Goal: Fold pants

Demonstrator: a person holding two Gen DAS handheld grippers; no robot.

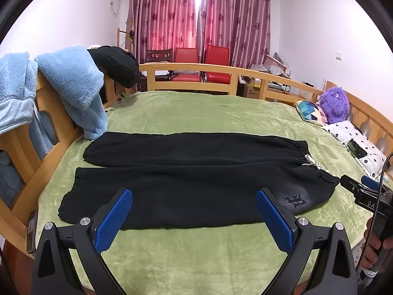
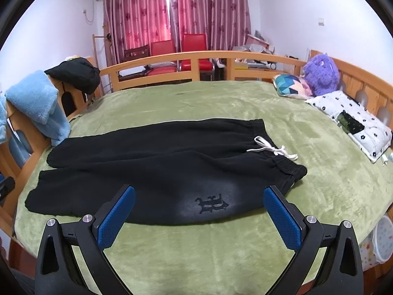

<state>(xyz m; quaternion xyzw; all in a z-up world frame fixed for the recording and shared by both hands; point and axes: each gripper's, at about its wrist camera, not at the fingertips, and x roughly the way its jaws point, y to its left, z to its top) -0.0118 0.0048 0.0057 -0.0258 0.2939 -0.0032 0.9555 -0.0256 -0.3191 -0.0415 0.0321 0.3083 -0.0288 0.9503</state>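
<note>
From the left wrist, the left hand-held gripper stands wide open and empty, its blue pads spread above the green blanket. Just ahead of it the black pants lie flat and full-length across the bed, cuffs off to its left, waistband off to its right with a white drawstring on top. The right hand-held gripper shows at the far right, near the waistband; from here I cannot tell how its jaws stand.

From the right wrist, the right hand-held gripper is also spread open, holding nothing. The pants lie directly ahead, the embroidered logo between its pads and the waistband ahead to its right.

The cloth looks thick, soft and limp, fairly light, likely to sag and drag on the plush blanket. The near waistband corner and near cuff seem the best holds for folding one leg over the other. The near hem is partly hidden behind the fingers, and black on black hides seams and creases.
</note>
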